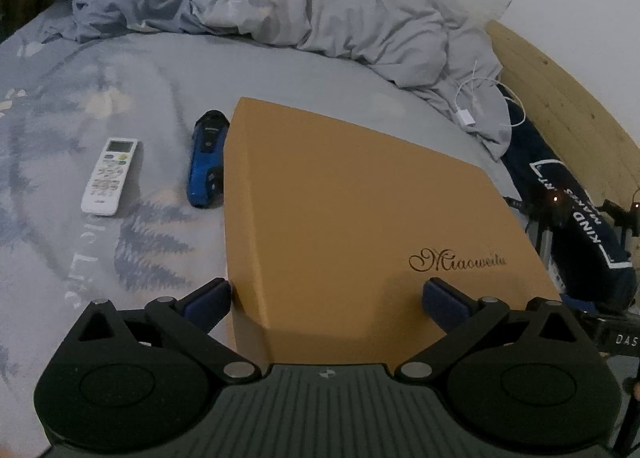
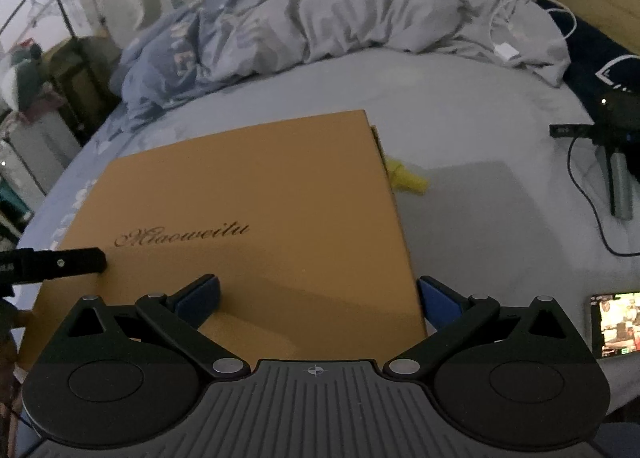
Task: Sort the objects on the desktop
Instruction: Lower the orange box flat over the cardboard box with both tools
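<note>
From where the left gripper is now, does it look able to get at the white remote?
Probably yes. The left gripper is open over the near edge of the tan box, and the white remote lies to its left on open bedsheet; only the blue device lies nearby, beside the box.

"Miaoweitu" in script on the tan box lid [image 1: 360,218] just ahead of the fingers, "KIND MAKERS", partly legible, on the dark bag [image 1: 592,226] to the right, "DAS" on black gear [image 1: 624,340] at far right
</note>
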The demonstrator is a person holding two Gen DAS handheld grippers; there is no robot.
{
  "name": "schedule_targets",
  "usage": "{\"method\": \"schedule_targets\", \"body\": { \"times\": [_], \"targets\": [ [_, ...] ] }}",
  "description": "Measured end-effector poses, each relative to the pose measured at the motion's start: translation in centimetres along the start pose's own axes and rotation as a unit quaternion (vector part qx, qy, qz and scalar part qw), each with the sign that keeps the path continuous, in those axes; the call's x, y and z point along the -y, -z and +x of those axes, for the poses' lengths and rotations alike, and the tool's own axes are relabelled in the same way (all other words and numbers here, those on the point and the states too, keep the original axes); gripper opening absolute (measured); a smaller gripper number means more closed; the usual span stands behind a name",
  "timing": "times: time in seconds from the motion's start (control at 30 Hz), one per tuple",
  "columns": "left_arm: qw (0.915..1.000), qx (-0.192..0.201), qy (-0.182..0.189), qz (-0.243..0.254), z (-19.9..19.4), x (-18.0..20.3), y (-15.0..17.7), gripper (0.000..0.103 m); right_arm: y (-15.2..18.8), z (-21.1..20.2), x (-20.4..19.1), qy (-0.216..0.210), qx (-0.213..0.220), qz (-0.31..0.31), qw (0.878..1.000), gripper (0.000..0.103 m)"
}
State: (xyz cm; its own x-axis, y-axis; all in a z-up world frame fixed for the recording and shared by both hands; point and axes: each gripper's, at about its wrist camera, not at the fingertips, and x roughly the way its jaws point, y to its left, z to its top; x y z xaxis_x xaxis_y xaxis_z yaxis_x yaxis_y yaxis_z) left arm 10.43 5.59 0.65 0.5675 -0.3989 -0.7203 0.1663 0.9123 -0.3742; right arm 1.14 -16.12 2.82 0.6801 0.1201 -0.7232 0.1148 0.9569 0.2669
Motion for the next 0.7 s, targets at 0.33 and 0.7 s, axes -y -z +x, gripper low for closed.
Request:
{"method": "schedule_targets", "body": {
  "times": [0.33, 0.7],
  "targets": [
    [0.9998, 0.0, 0.006, -0.018, 1.1, -0.4, 0.3, 0.103, -0.9, 1.1, 0.4, 0.005, -0.001, -0.02, 1.0, 0.103],
    [0.9994, -0.002, 0.008, -0.034, 1.9, -0.8, 0.0, 0.103, -0.8, 1.4, 0.2, 0.012, 0.007, -0.028, 1.0, 0.103]
  ]
}}
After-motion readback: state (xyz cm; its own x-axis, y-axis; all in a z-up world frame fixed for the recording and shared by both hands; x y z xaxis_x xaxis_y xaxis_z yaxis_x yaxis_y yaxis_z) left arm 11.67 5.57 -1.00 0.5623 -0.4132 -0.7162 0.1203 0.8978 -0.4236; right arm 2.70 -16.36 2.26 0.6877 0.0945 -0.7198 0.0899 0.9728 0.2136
